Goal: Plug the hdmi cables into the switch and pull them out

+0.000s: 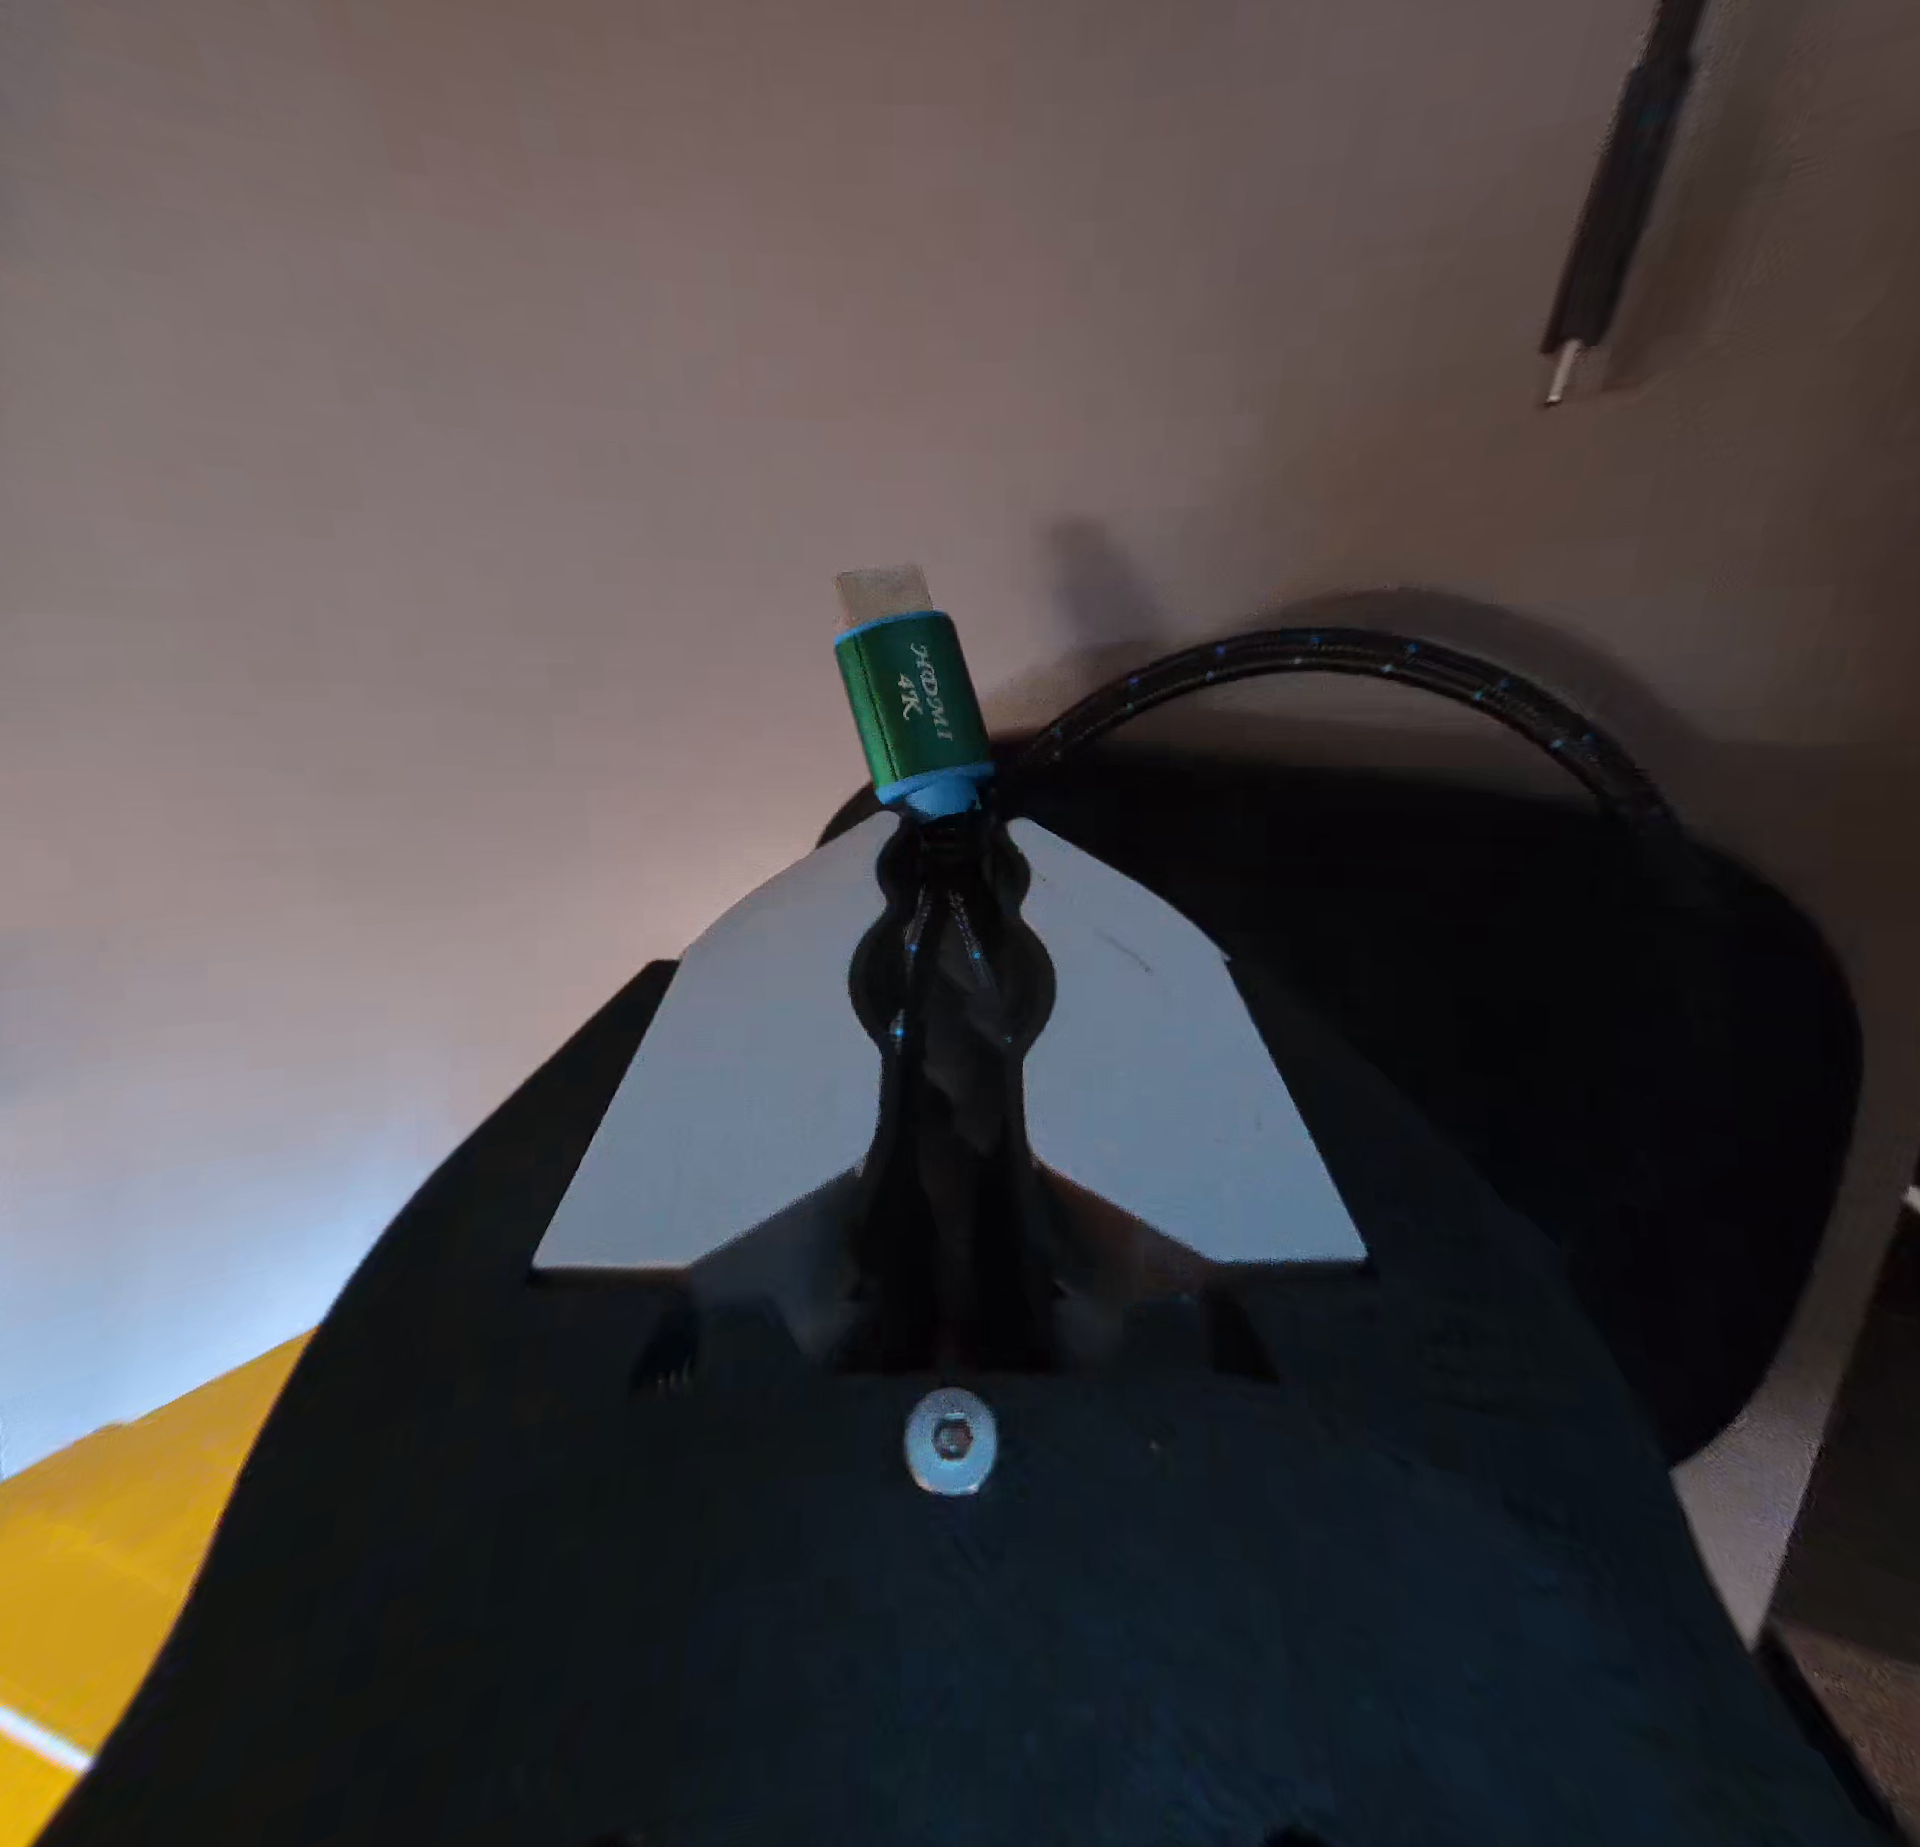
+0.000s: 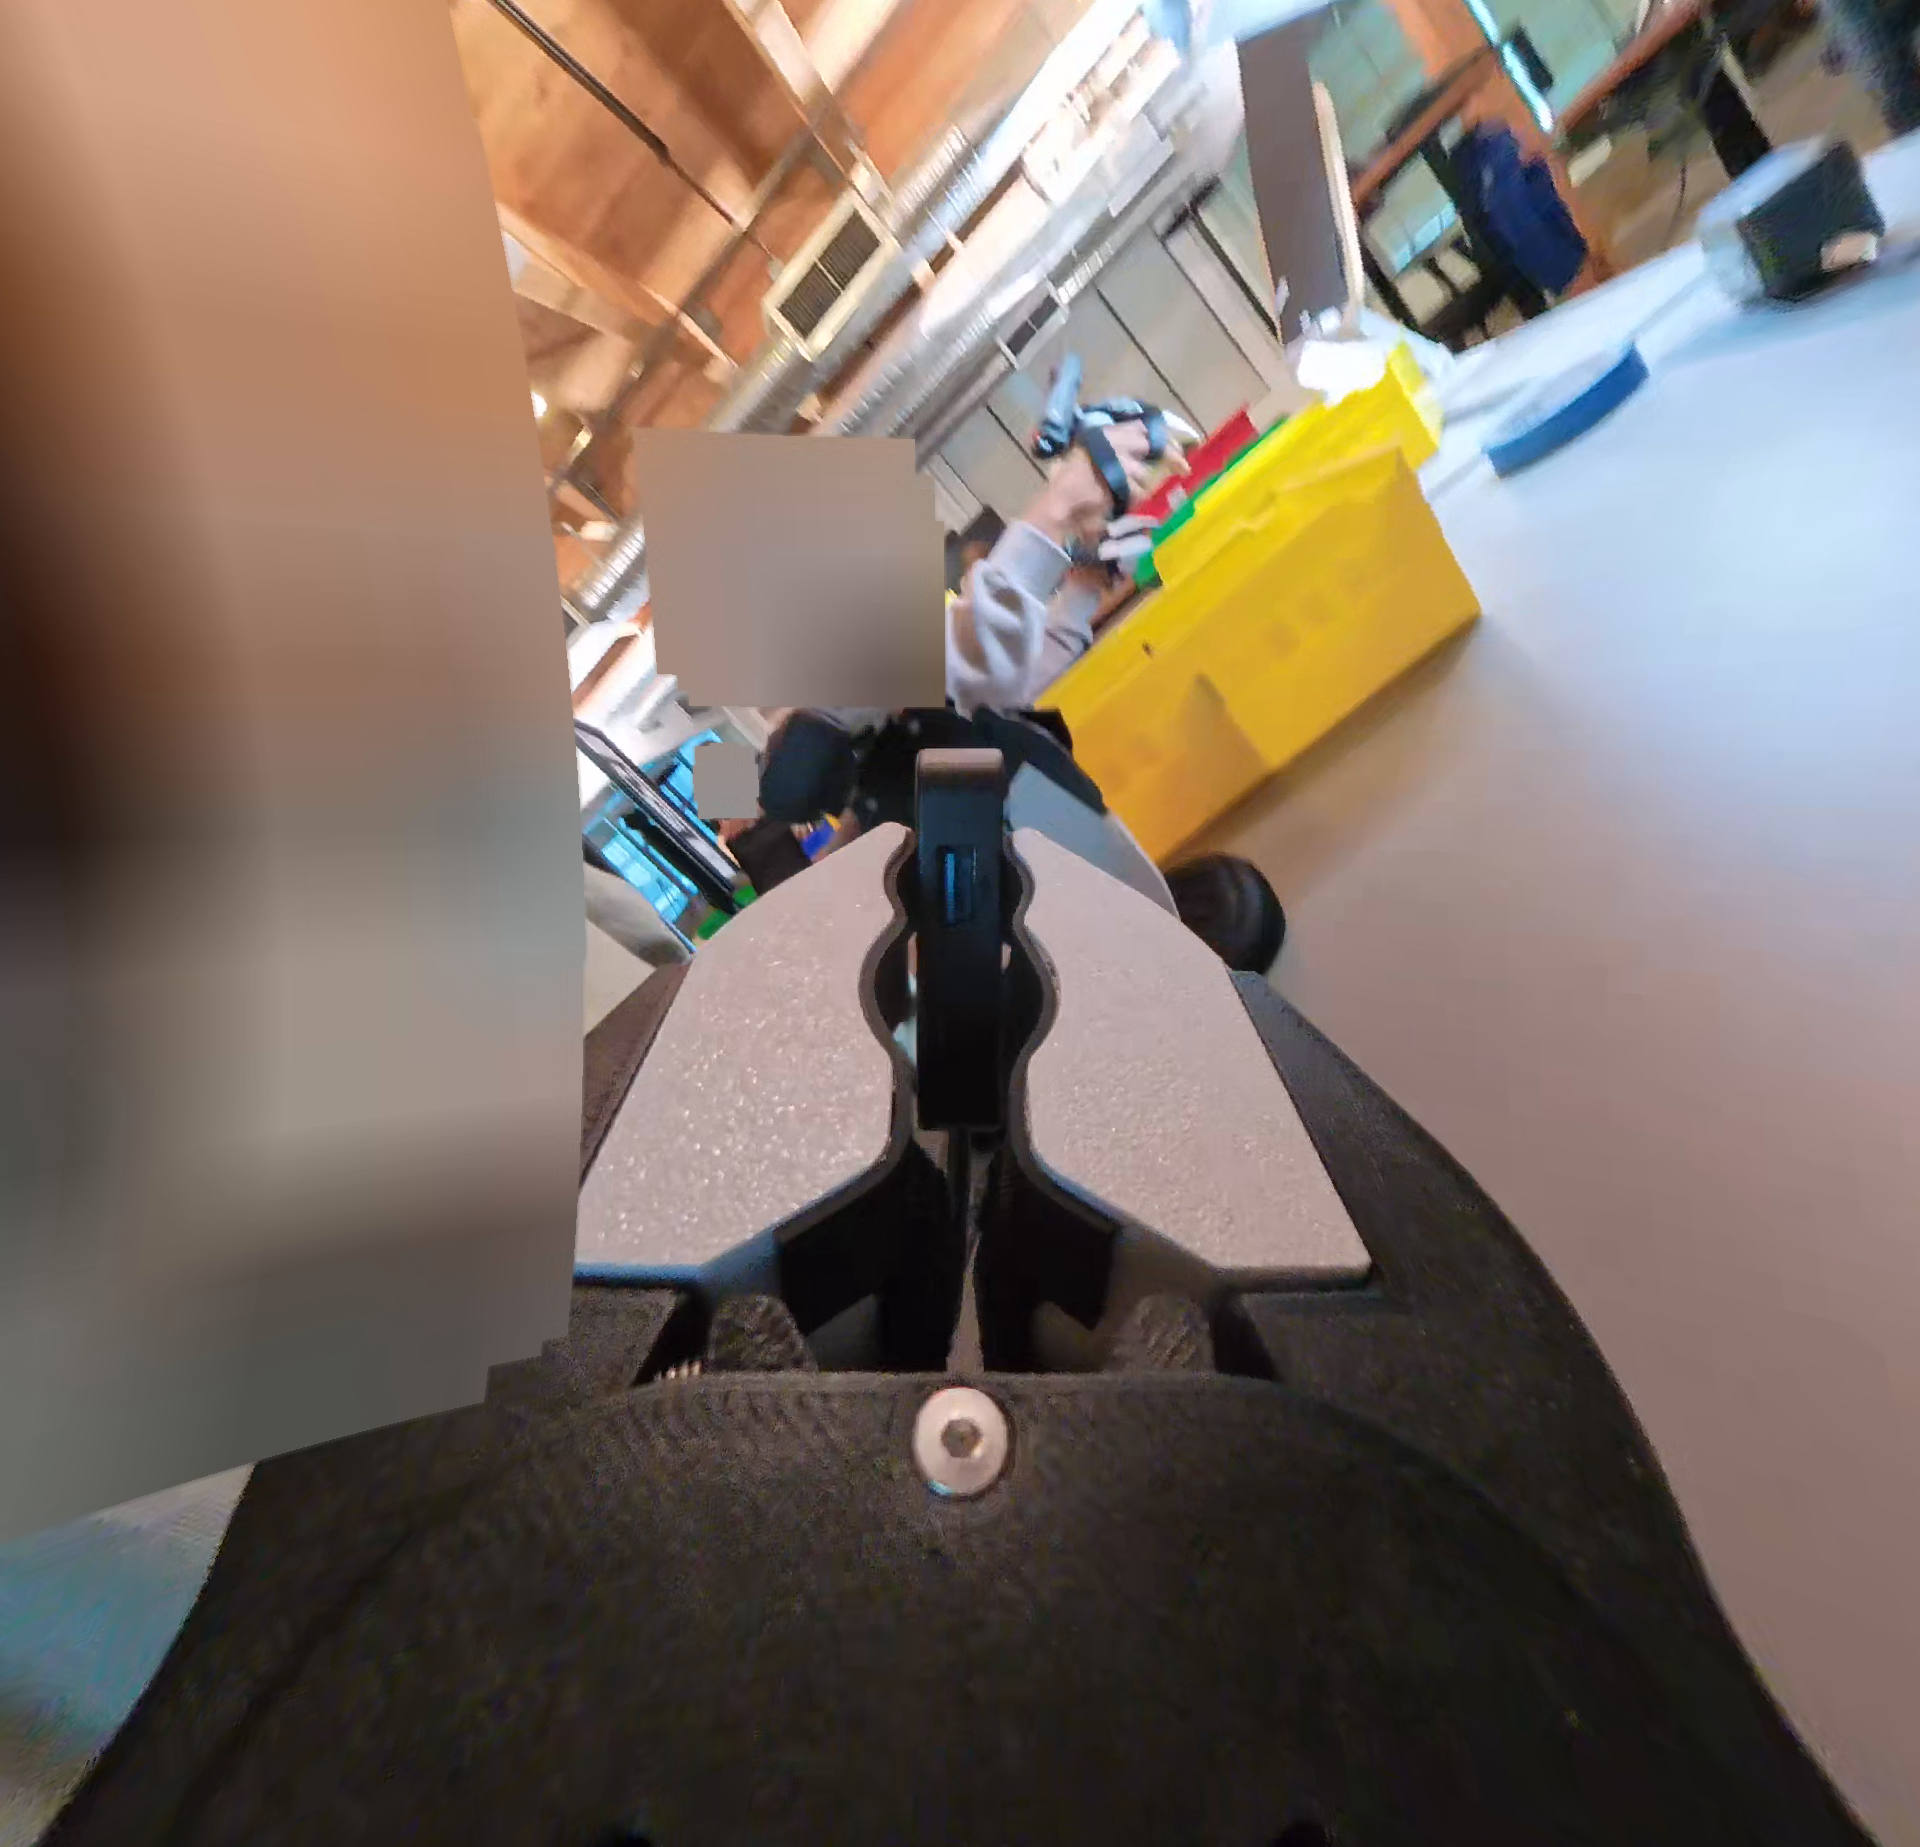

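Both grippers clamped — one on a cable, one on the switch.

The left gripper (image 1: 951,826) pinches the braided HDMI cable (image 1: 1351,654) just behind its green plug (image 1: 909,701), which juts past the fingertips — the right gripper (image 2: 956,841) squeezes the black switch (image 2: 958,956) edge-on.

Braided black cable (image 1: 1351,654), glossy green metal plug (image 1: 909,706), matt black switch (image 2: 958,966).

The right gripper (image 2: 956,852) clamps the black switch (image 2: 958,966) upright, a yellow bin (image 2: 1278,644) beyond on the table (image 2: 1662,758)
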Demonstrator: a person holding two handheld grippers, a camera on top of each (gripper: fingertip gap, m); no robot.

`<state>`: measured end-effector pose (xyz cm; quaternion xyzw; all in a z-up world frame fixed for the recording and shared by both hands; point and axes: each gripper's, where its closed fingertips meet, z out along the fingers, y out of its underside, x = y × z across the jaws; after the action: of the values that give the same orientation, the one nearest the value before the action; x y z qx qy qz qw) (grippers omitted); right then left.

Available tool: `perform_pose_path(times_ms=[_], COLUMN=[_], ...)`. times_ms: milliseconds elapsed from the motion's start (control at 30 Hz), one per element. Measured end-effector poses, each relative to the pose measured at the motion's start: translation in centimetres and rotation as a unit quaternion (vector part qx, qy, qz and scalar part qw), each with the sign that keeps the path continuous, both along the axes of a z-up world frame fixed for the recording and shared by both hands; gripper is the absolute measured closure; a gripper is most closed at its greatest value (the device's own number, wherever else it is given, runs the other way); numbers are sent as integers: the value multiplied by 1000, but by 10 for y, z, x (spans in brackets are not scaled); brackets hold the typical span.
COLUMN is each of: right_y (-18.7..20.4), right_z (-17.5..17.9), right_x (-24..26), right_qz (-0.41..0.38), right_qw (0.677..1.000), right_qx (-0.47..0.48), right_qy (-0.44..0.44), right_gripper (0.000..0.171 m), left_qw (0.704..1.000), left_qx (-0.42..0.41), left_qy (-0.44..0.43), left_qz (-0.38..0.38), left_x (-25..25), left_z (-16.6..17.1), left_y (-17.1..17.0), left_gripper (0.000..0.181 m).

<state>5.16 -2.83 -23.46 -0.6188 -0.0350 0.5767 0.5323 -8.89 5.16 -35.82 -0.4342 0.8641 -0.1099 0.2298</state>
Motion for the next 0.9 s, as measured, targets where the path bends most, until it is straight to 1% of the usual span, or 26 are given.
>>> perform_pose_path(times_ms=[33,100,133,200,233,333,367,433,500,533,567,600,667,767,833,900], right_y=[1,4,5,7,7,7,7,8,8,8,8,8,9,9,11,12], right_z=[-11,-29,-33,-37,-38,-38,-38,-39,-40,-41,-41,-41,-41,-40,-41,-44], right_x=[-5,-9,-9,-9,-9,-10,-9,-8,-8,-8,-8,-8,-8,-6,-4,-3], right_qz=[2,-5,-10,-21,-27,-31,-33,-39,-42,-43,-44,-46,-47,-53,-58,-58], right_qw=[1000,999,998,998,997,996,996,996,996,996,996,996,996,996,995,995], right_qx=[-18,-44,-50,-53,-54,-49,-47,-47,-47,-47,-46,-46,-46,-46,-52,-63], right_qy=[-12,-30,-30,-36,-44,-61,-63,-66,-66,-65,-64,-65,-66,-61,-56,-50], right_gripper=[157,157,158,157,158,157,157,157,157,157,157,157,157,157,157,157], left_qw=[1000,1000,999,994,991,981,980,979,964,952,945,947,956,952,960,965], left_qx=[2,8,21,69,95,155,143,48,-81,-132,-154,-145,-90,-103,-65,-48], left_qy=[4,-22,-41,-78,-92,-117,-129,-164,-198,-210,-213,-200,-173,-173,-157,-139], left_qz=[-4,-4,5,31,34,27,45,112,160,179,196,204,218,231,224,216], left_x=[-1,2,4,7,7,0,-2,2,9,15,19,21,22,26,22,19], left_z=[-5,-6,-2,4,7,15,19,31,45,50,50,43,26,19,13,5], left_y=[1,1,3,11,12,14,15,12,0,-5,-6,-5,2,0,3,4], left_gripper=[167,167,161,141,137,138,138,140,139,137,136,134,133,141,144,147])
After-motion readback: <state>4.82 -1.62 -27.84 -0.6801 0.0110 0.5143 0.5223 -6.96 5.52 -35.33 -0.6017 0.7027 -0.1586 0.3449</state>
